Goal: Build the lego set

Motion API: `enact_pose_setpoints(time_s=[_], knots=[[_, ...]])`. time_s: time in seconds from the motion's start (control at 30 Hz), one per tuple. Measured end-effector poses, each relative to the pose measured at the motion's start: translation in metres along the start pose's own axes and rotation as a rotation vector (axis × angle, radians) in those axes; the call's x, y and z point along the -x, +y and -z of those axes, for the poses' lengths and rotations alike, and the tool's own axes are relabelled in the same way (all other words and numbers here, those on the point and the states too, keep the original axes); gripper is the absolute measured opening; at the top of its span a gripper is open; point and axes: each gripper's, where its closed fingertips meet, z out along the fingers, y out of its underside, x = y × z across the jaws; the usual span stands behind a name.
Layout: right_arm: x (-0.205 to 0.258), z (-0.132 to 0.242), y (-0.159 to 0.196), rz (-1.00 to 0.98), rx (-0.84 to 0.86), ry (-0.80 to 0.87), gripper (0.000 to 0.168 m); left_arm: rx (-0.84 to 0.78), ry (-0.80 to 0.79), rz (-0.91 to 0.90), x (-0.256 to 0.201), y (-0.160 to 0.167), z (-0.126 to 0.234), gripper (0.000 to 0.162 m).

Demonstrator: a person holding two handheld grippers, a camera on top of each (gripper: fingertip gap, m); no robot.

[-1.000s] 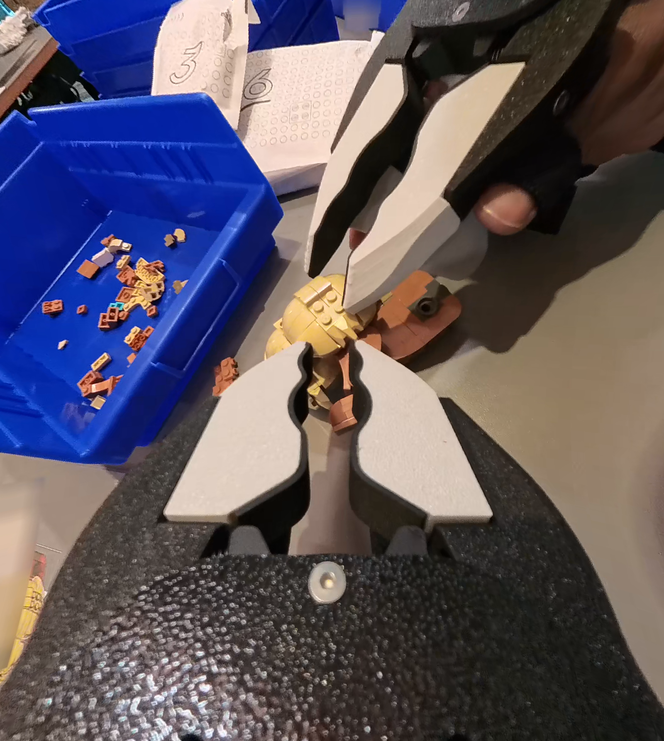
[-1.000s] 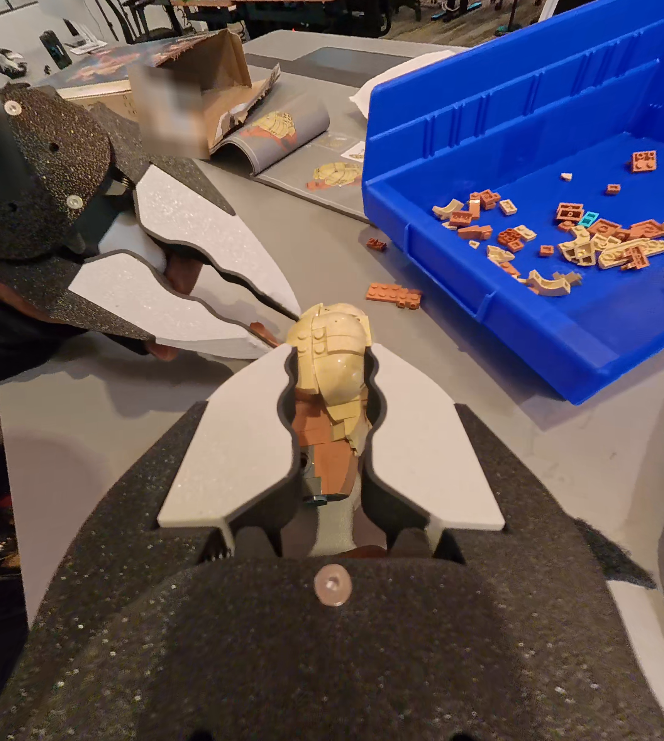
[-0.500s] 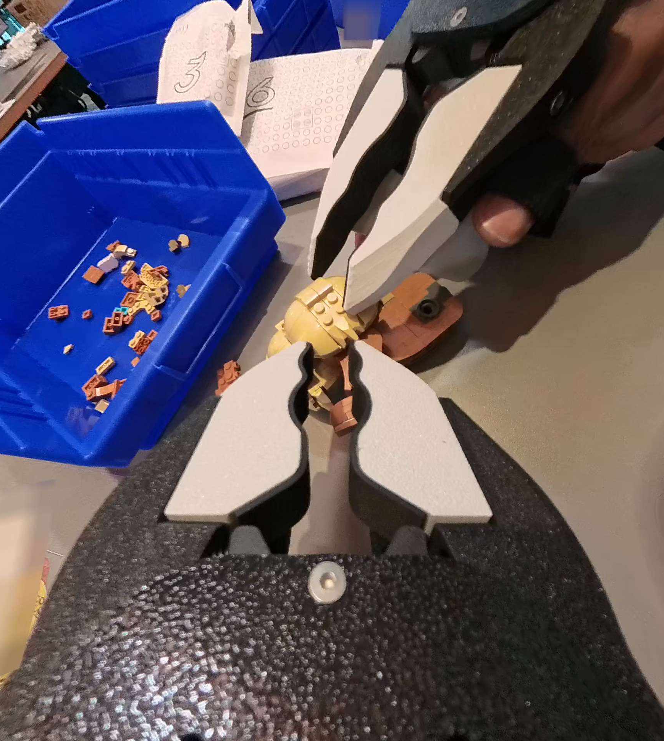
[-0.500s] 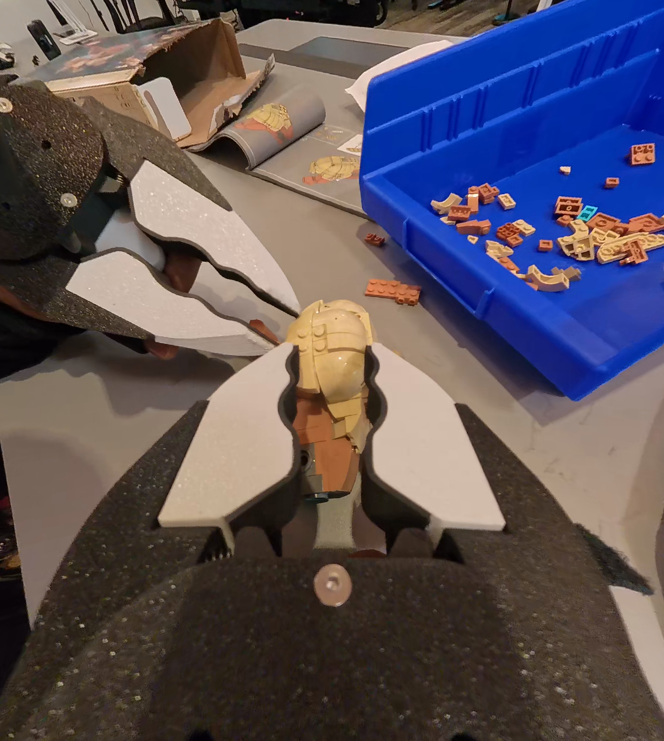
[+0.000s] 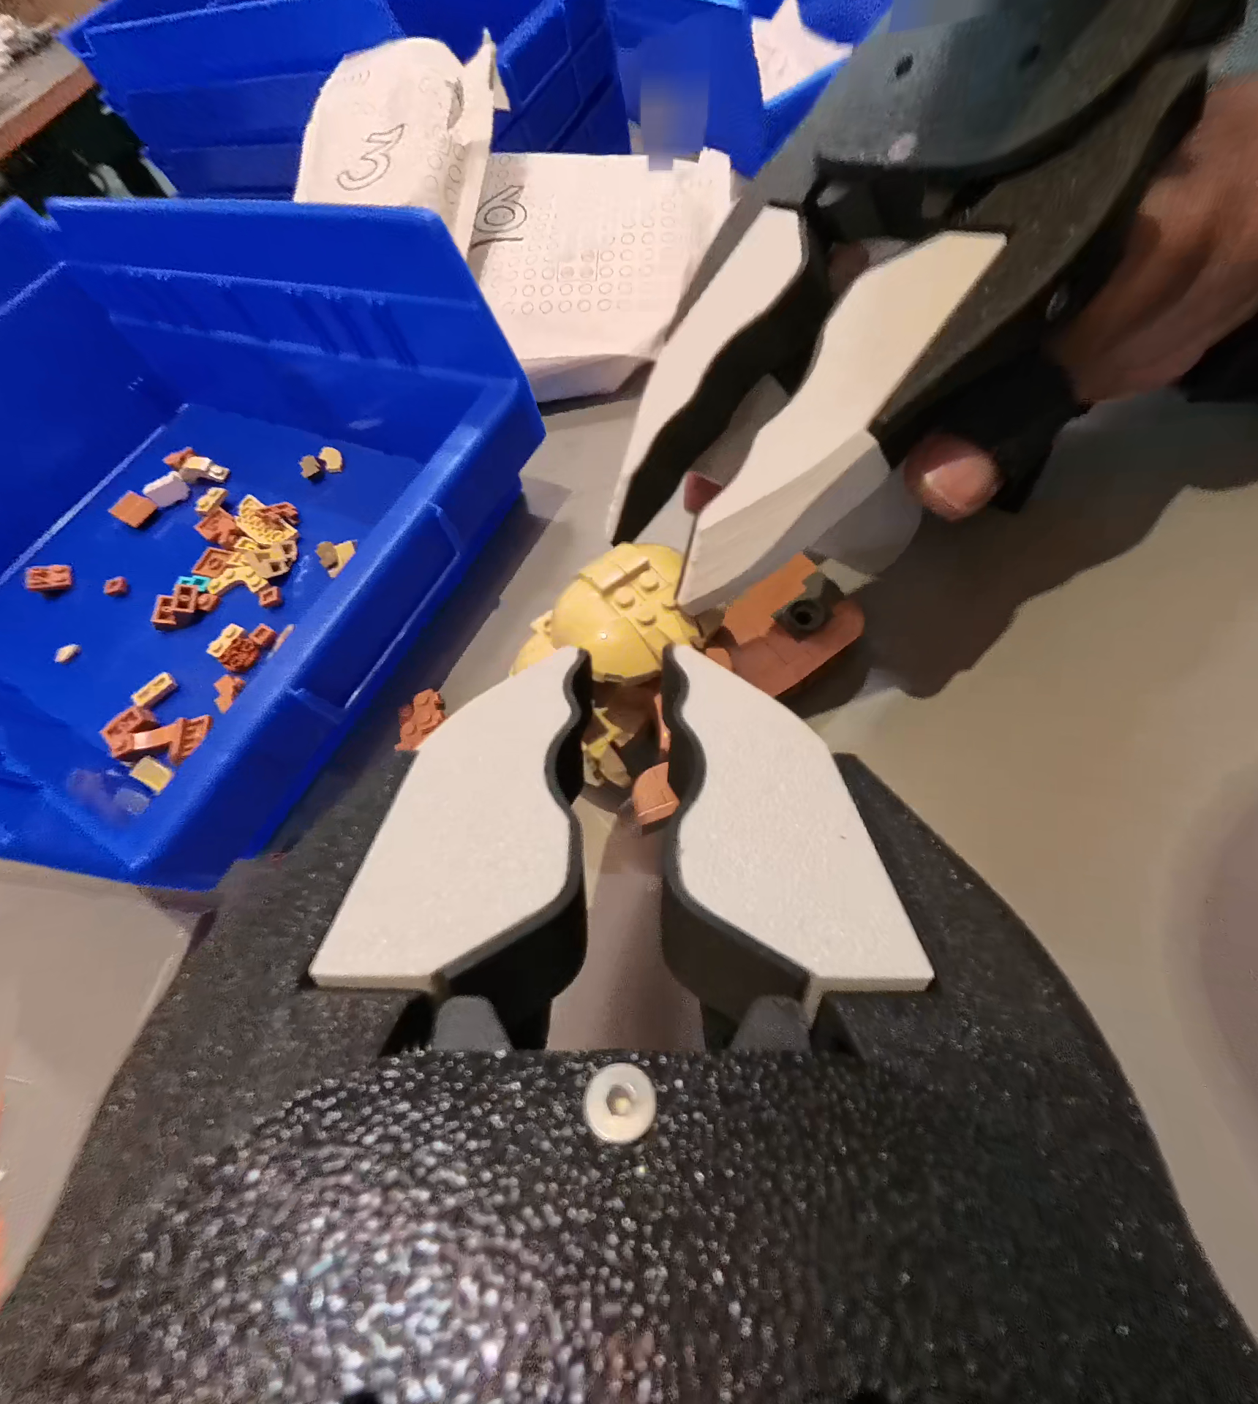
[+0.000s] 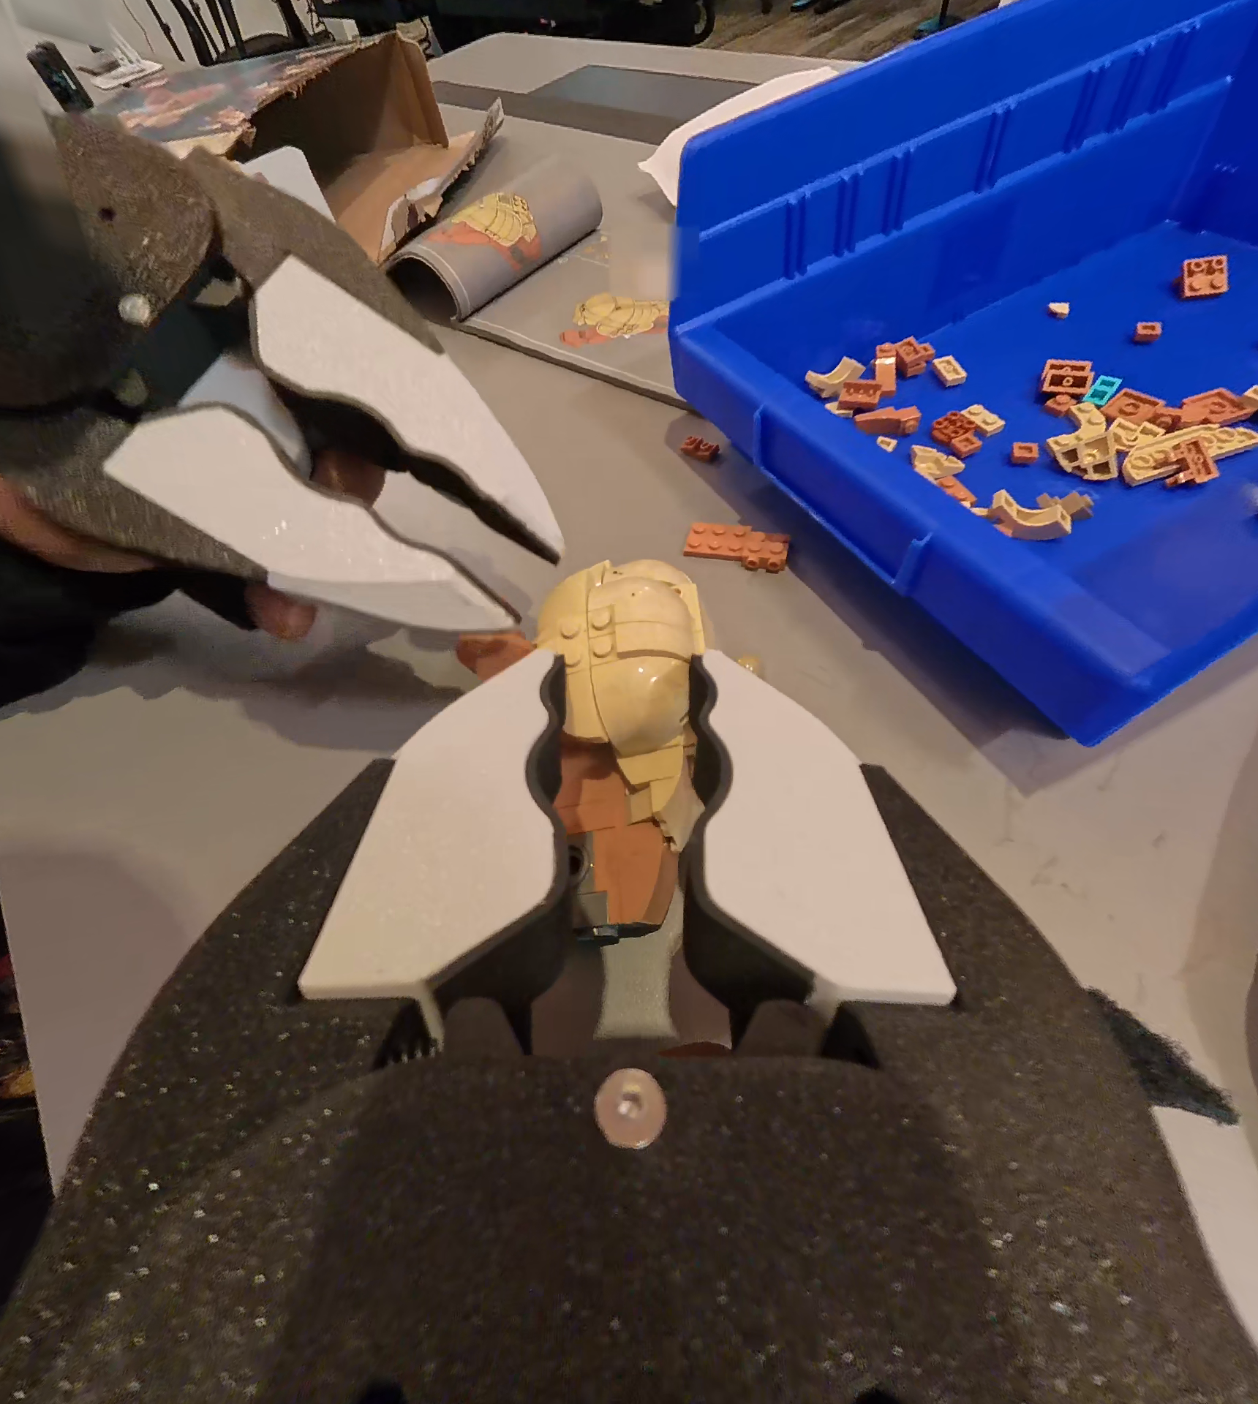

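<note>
Two grippers meet at the tan-and-brown lego model [image 6: 630,714] on the grey table [image 5: 1067,836]: the right gripper [image 6: 626,668] is closed on its sides, seemingly to steady it. The left gripper [image 5: 622,668], jaws a narrow gap apart, points at its underside; whether it grips the small brown piece [image 5: 655,798] there is unclear. Loose bricks [image 6: 1112,433] wait in the blue bin [image 6: 877,486], and the model's lower half is hidden between fingers.

Opposed close views, shared model [image 5: 622,608]
</note>
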Motion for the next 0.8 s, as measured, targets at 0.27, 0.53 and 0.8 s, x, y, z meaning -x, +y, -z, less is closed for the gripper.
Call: enact_pose_setpoints(time_s=[0.27,0.53,0.8], knots=[[0.000,0.000,0.000,0.005,0.009,0.006,0.031,-0.051,0.336,0.178,0.013,-0.009,-0.005,0.016],[0.000,0.000,0.000,0.005,0.013,0.004,0.031,-0.076,0.471,0.200,0.007,-0.007,-0.014,0.013],[0.000,-0.002,-0.001,0.011,0.017,0.007,0.031,-0.102,0.420,0.003,0.005,-0.007,-0.012,0.010]])
